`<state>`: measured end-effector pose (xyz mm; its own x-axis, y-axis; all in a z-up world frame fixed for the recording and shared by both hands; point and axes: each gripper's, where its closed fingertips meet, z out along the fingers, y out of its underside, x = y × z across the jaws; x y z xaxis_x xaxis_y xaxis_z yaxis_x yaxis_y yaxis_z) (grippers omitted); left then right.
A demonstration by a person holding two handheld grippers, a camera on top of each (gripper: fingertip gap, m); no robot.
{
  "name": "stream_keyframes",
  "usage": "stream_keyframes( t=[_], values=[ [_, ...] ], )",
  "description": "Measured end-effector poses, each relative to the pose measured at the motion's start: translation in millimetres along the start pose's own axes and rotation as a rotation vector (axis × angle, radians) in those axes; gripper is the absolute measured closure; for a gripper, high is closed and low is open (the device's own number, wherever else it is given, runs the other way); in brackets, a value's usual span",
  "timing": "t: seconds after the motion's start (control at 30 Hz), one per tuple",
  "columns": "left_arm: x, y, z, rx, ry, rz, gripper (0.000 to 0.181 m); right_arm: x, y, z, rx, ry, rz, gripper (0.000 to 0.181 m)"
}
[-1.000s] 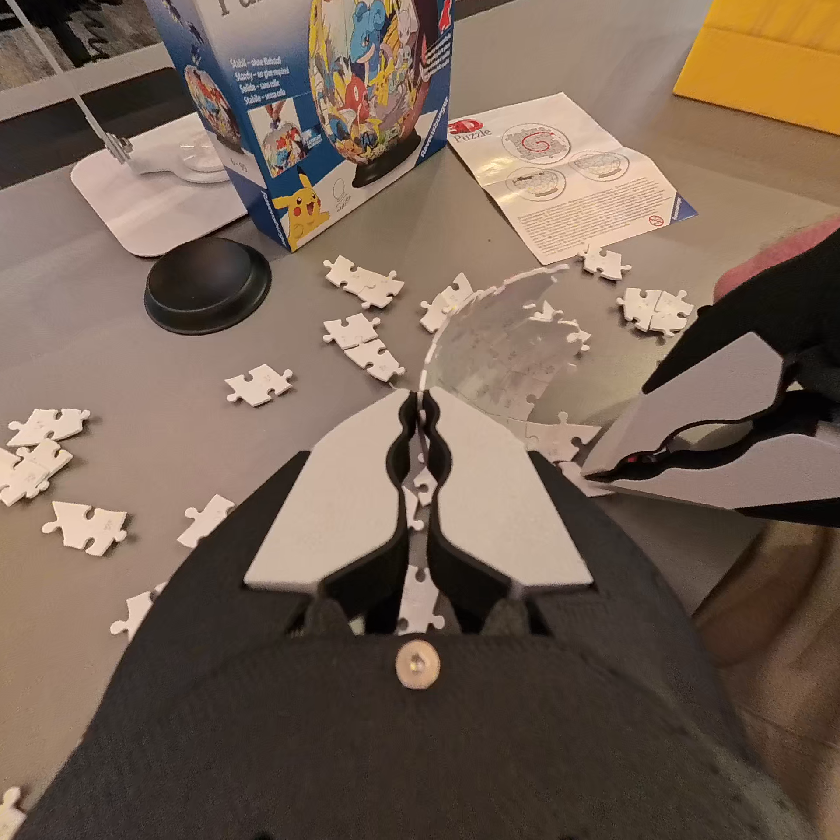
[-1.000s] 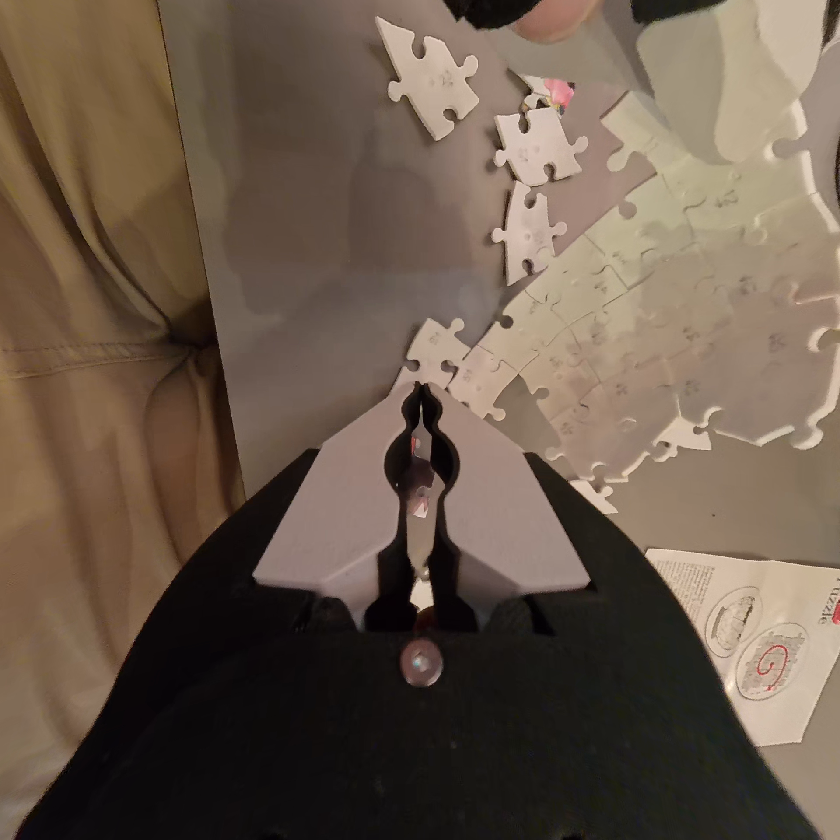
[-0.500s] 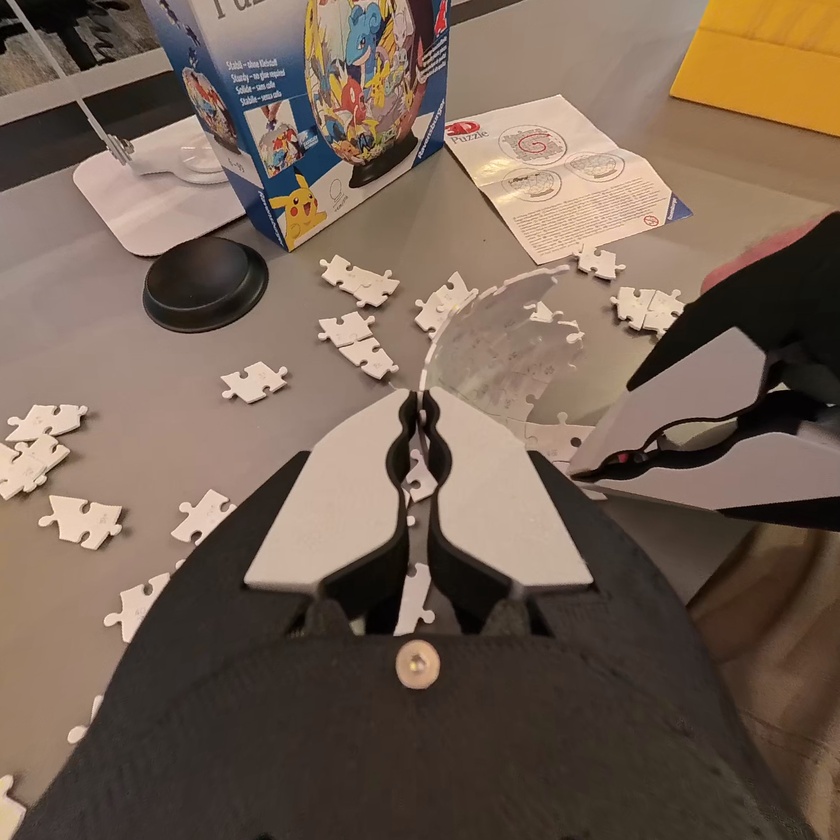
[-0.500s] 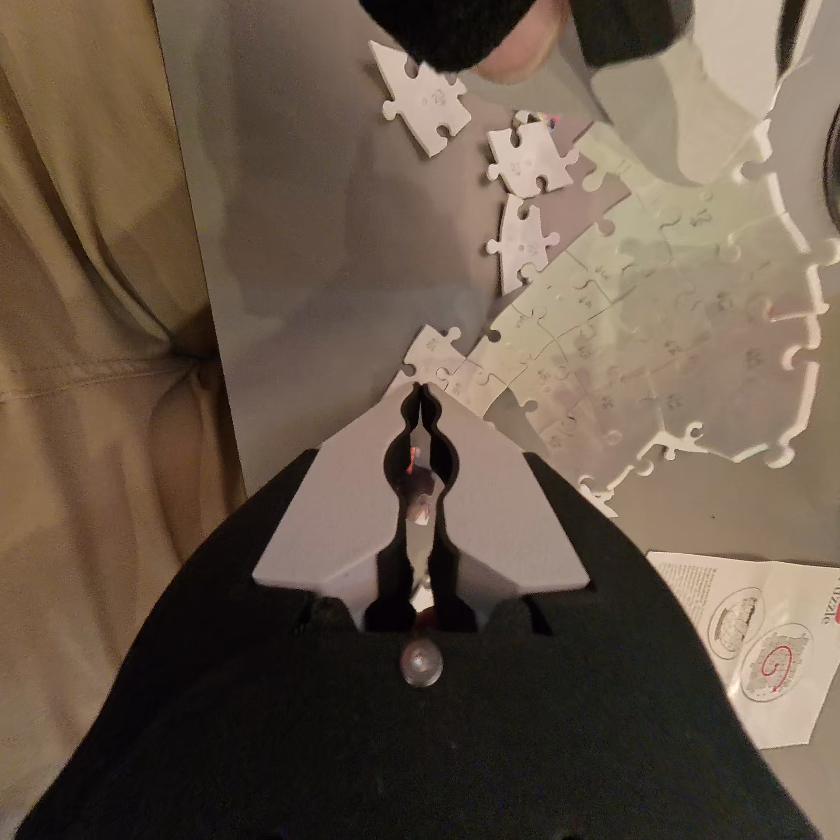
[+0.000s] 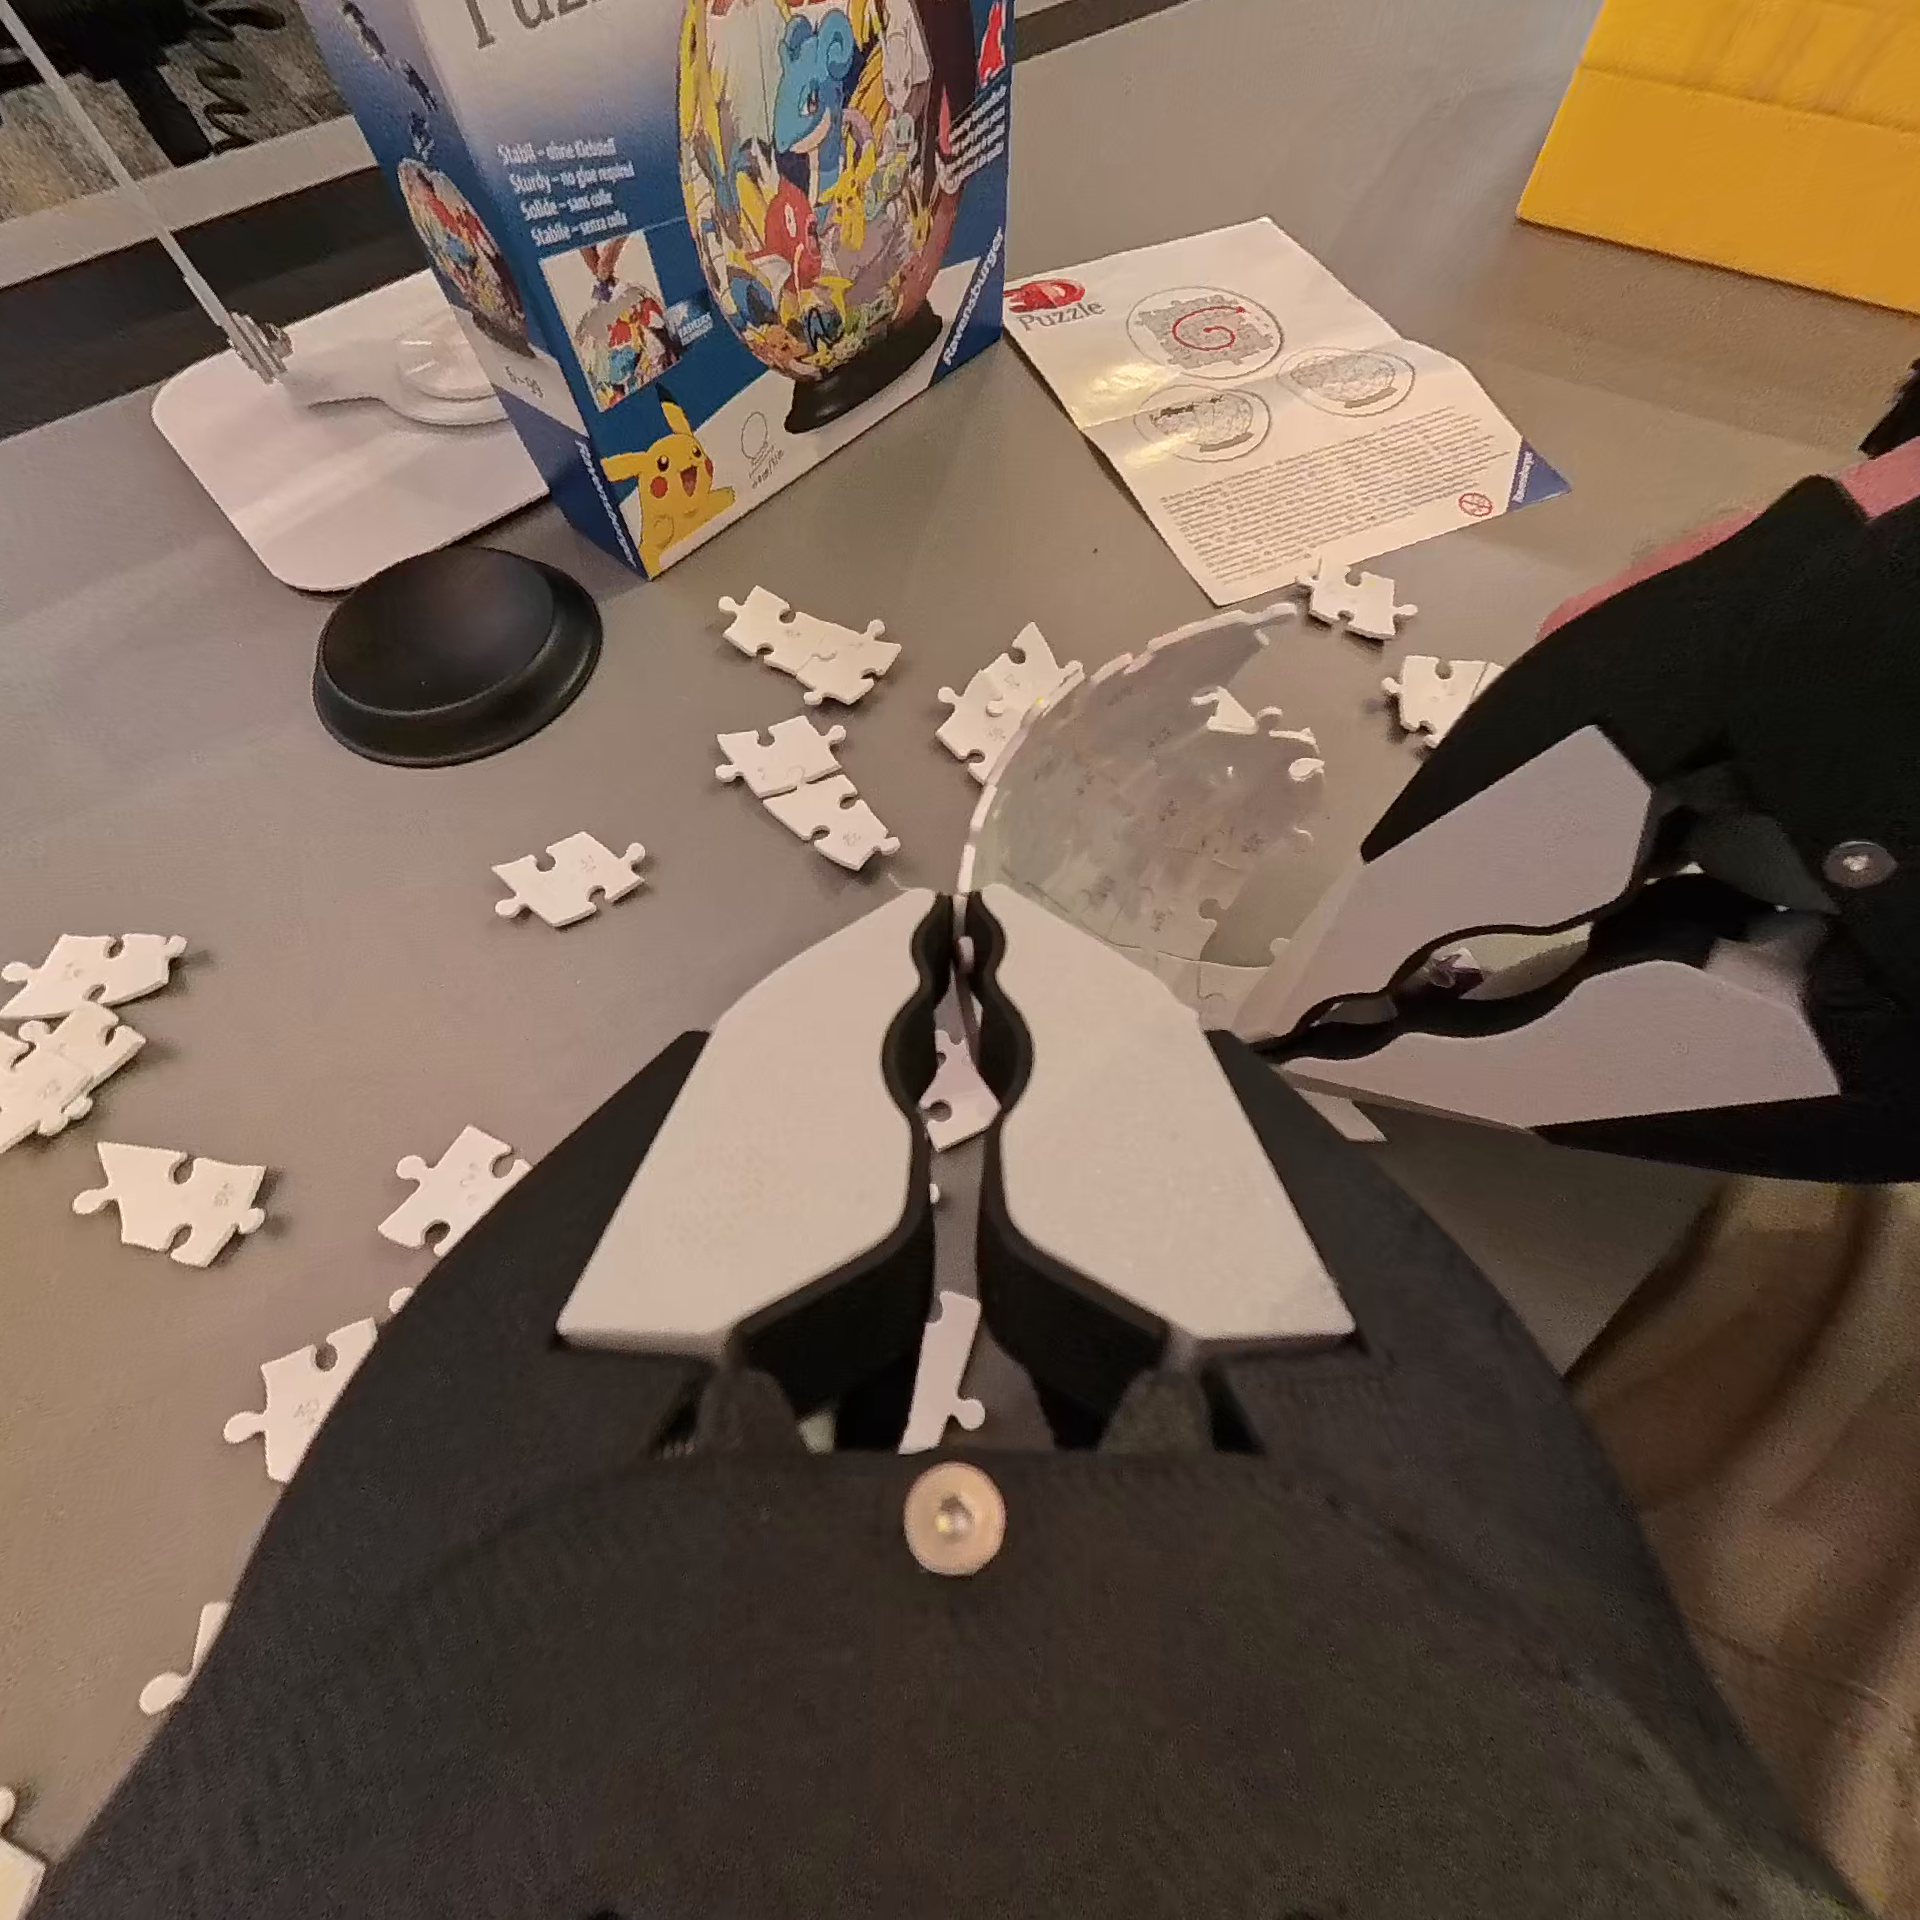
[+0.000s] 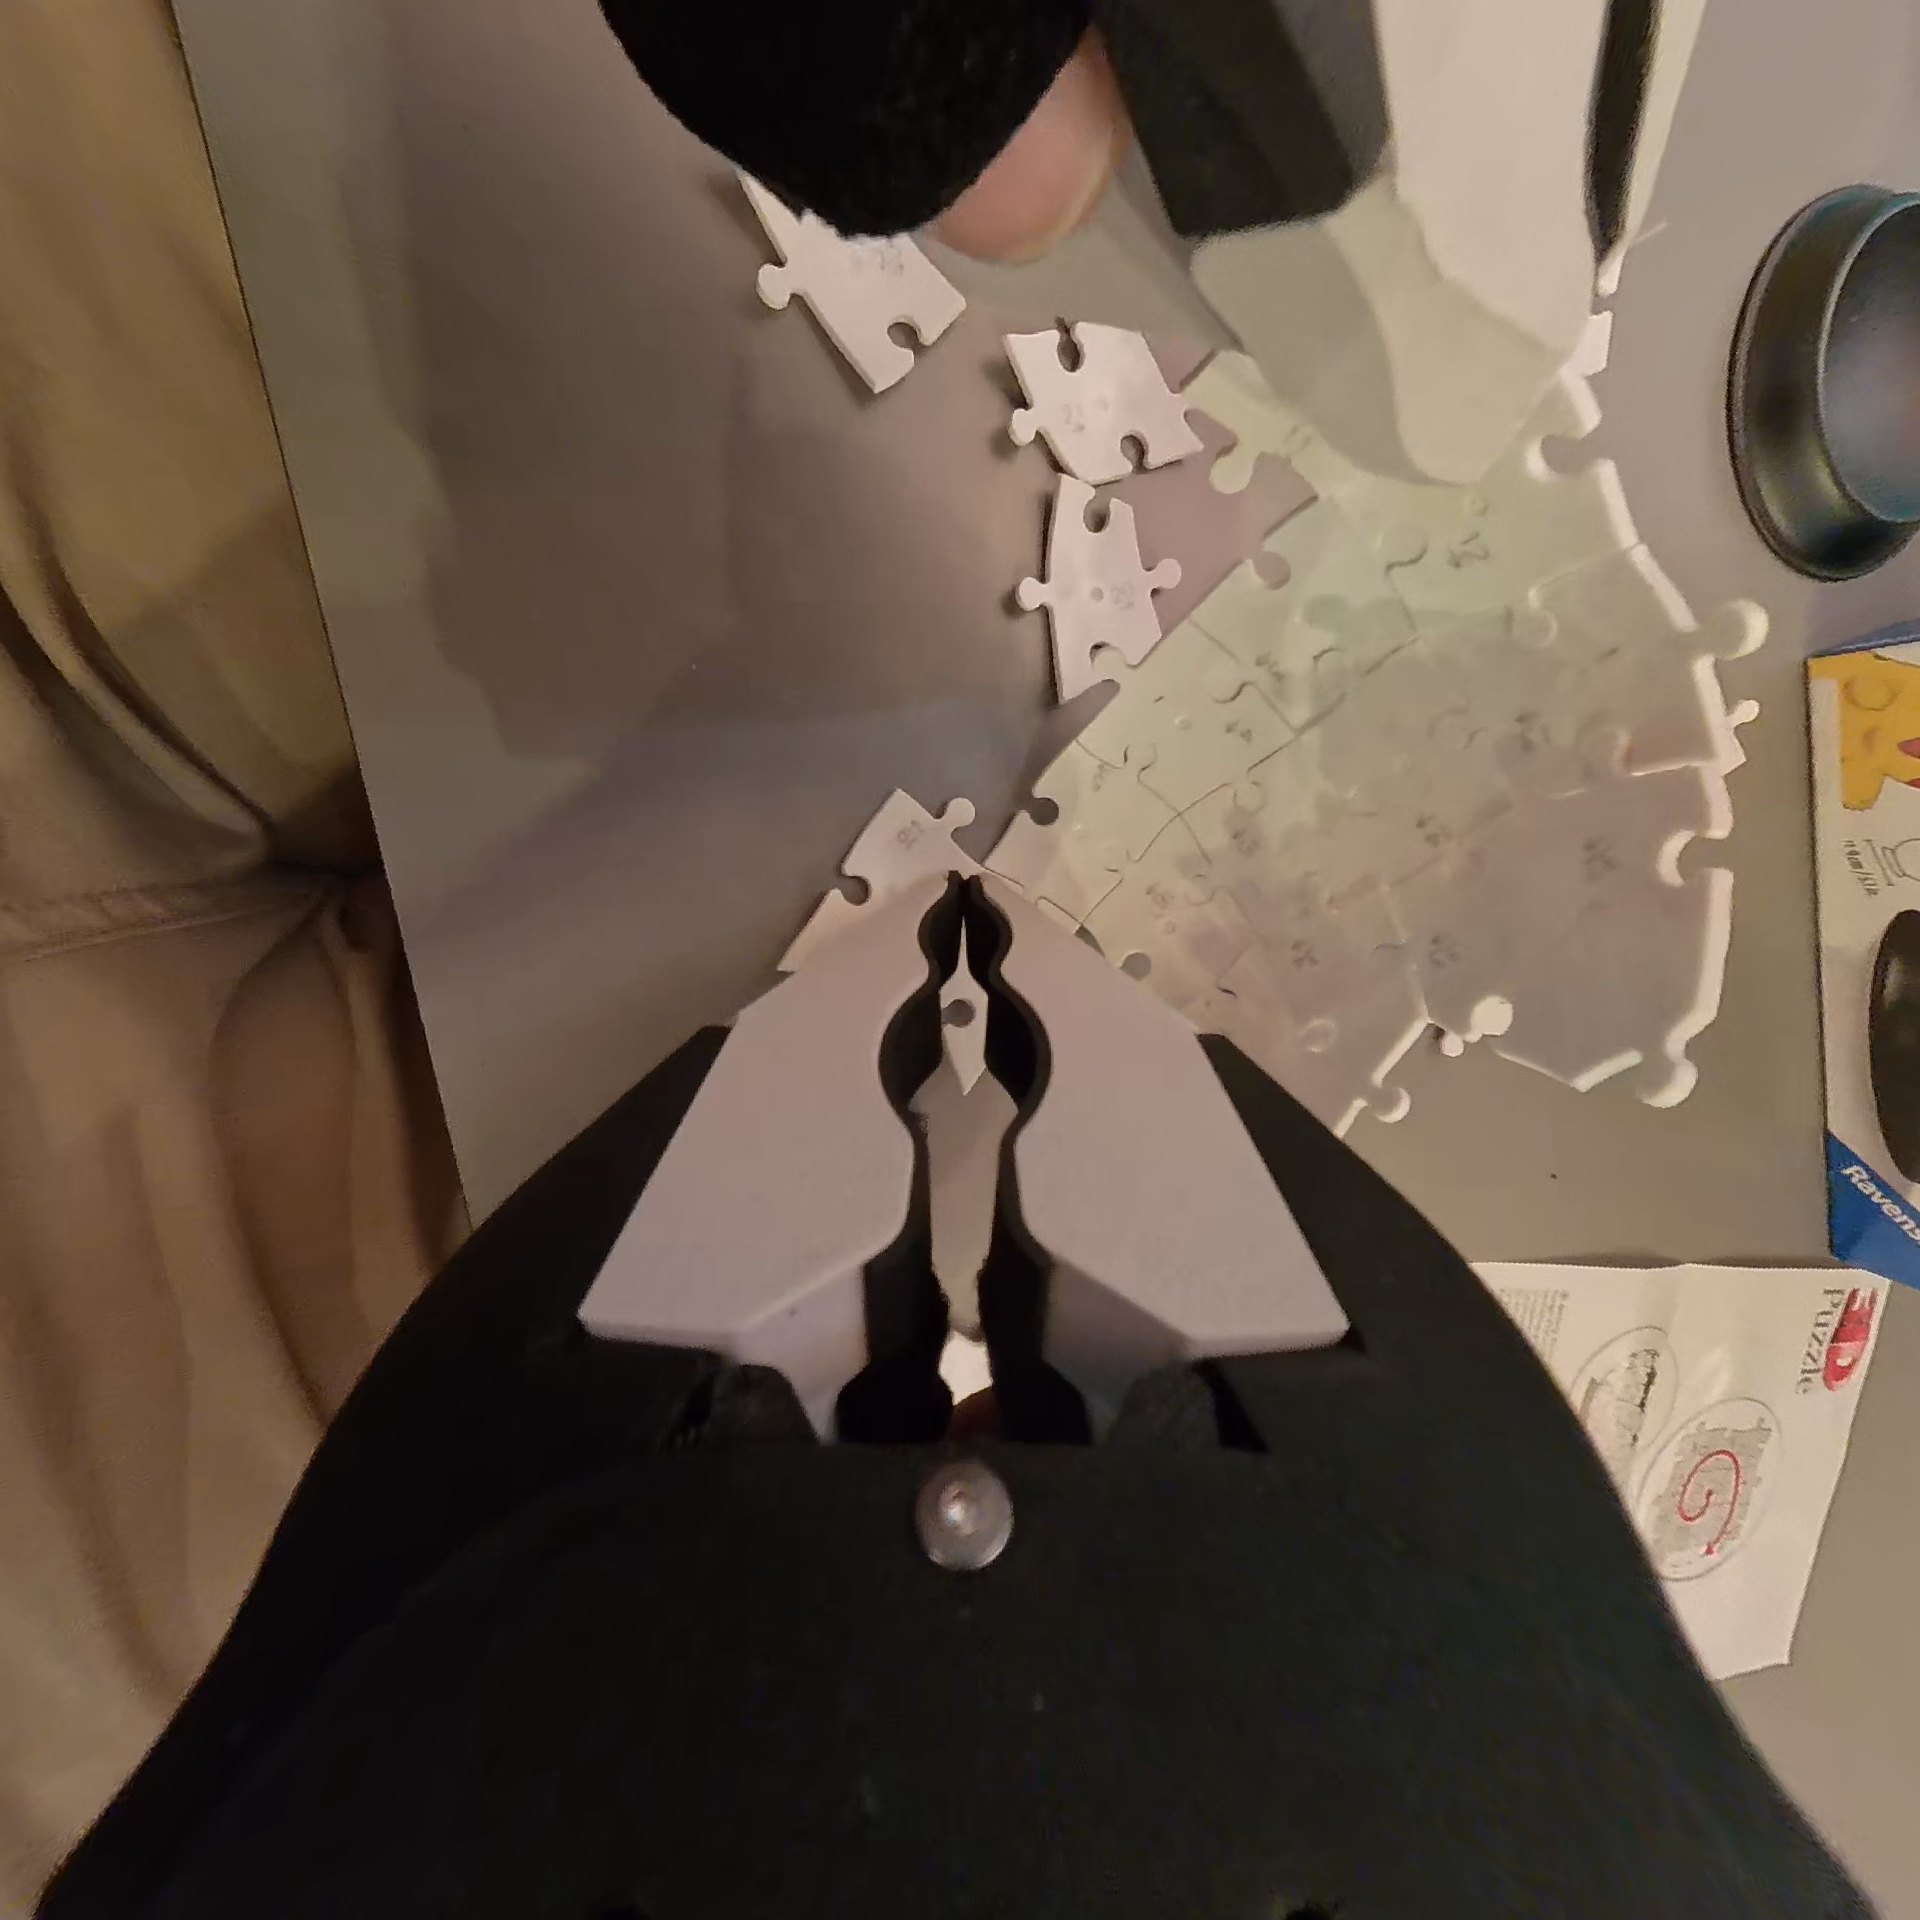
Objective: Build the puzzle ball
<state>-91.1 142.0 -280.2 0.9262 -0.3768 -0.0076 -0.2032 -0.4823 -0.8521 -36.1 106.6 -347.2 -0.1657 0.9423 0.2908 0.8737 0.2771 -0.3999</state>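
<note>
Closest in, the left hand-held gripper (image 5: 961, 904) has its jaws pinched together on the rim of the half-built puzzle ball (image 5: 1143, 821), a curved shell of joined white pieces that stands up off the grey surface (image 5: 312, 935) right past the fingertips. A couple of loose white bits show through the slot between its fingers, lying underneath.

Coming in from the right side, the right hand-held gripper (image 5: 1273, 1044) is clamped down too, tips together at the shell's lower edge. From its own camera you can see a small white puzzle piece (image 6: 961, 1039) caught between the jaws, with the tips (image 6: 961, 883) right up against the edge of the shell (image 6: 1403, 831). Whether that piece is actually seated into the shell yet, I can't tell. One loose piece (image 6: 899, 842) sits just beside the tips, and two more (image 6: 1101, 410) lie a bit further out on the surface.

Past the ball, loose pieces (image 5: 566, 878) are scattered all over the left part of the surface, blank side up. Then there's the black round stand (image 5: 457, 655), and behind it the blue puzzle box (image 5: 727, 260) standing upright. The folded instruction sheet (image 5: 1288, 405) lies flat to the right of the box, and a yellow box (image 5: 1725, 156) sits in the far right corner.
</note>
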Motion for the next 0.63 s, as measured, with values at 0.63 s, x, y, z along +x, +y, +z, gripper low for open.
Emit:
stream_keyframes(
  t=[0.63],
  values=[
    [-0.7,0.0,0.9,-0.002,0.002,0.014,0.179,3.3,-2.0,-3.2,0.045,-0.027,0.051,0.181]
  ],
)
